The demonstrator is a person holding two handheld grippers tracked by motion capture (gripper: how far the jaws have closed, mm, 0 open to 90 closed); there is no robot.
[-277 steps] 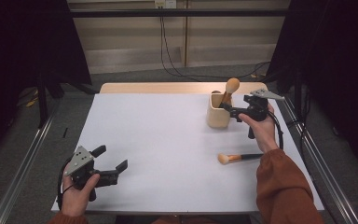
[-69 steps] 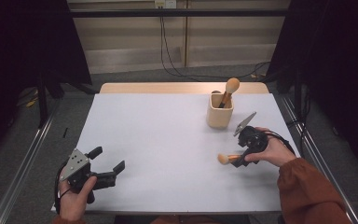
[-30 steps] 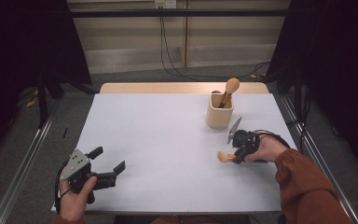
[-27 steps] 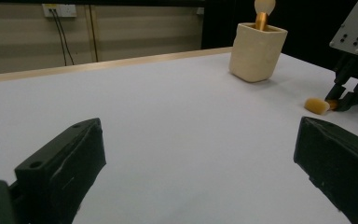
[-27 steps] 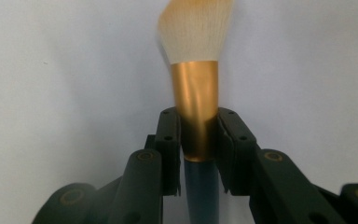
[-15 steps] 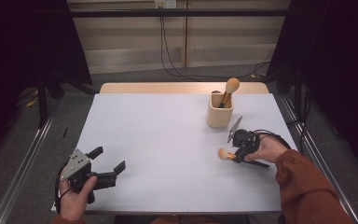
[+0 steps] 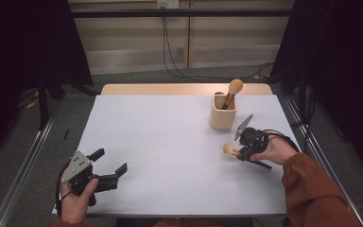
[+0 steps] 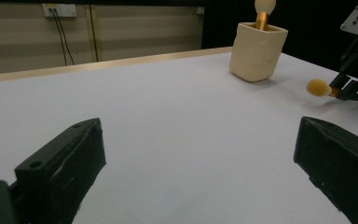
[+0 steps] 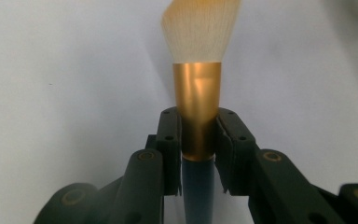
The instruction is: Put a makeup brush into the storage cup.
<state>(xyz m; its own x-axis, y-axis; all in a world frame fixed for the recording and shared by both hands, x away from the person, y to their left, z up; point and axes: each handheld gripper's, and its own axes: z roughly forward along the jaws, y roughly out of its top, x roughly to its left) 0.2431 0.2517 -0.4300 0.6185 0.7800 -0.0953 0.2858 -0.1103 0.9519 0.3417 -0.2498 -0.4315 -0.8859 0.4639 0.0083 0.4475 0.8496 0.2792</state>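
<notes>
My right gripper (image 7: 242, 153) is shut on a makeup brush (image 7: 228, 150) at its gold collar (image 9: 196, 112), just above the white table at the right. The brush's pale bristle head (image 9: 199, 29) points left; its dark handle runs back under the hand. In the left gripper view the same brush (image 8: 318, 87) shows at the far right. A beige cup (image 7: 222, 111) stands behind it and holds another brush (image 7: 234, 89) upright. My left gripper (image 7: 109, 164) rests open at the near left corner, its jaws wide apart over bare table.
The white table (image 7: 170, 142) has a wooden strip along its far edge. Metal rails run on the floor at both sides. Cables hang on the back wall.
The right gripper closed on the brush lying on the table and has lifted it slightly, shifting a little left. The left gripper has stayed put.
</notes>
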